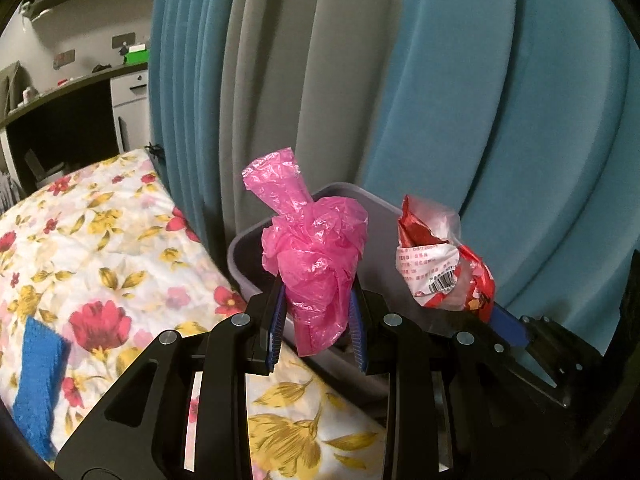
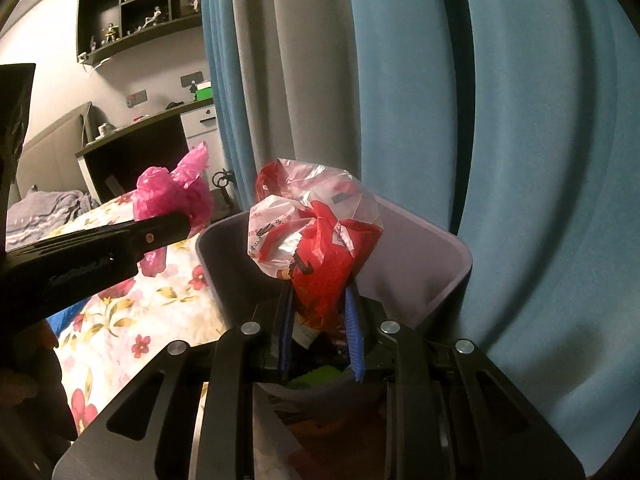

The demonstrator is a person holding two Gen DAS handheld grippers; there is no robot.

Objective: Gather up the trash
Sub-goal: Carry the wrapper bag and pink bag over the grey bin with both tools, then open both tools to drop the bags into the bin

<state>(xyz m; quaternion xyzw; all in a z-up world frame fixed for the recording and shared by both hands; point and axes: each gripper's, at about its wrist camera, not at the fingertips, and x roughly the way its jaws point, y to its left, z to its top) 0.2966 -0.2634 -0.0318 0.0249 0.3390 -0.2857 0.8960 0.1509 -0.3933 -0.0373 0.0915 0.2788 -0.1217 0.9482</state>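
Note:
My left gripper (image 1: 318, 312) is shut on a crumpled pink plastic bag (image 1: 314, 256) and holds it above the near rim of a grey trash bin (image 1: 250, 248). My right gripper (image 2: 320, 316) is shut on a crumpled red and white snack wrapper (image 2: 320, 240) and holds it over the open bin (image 2: 420, 240). The wrapper also shows in the left wrist view (image 1: 440, 256), to the right of the pink bag. The pink bag shows in the right wrist view (image 2: 172, 196), at the left, in the left gripper's black fingers (image 2: 160, 230). The bin holds some trash, with something green (image 2: 320, 376) low inside.
A bed with a floral quilt (image 1: 100, 264) lies left of the bin, with a blue cloth (image 1: 38, 376) on it. Blue and grey curtains (image 1: 440, 80) hang right behind the bin. A dark desk and shelves (image 2: 140, 12) stand at the far left.

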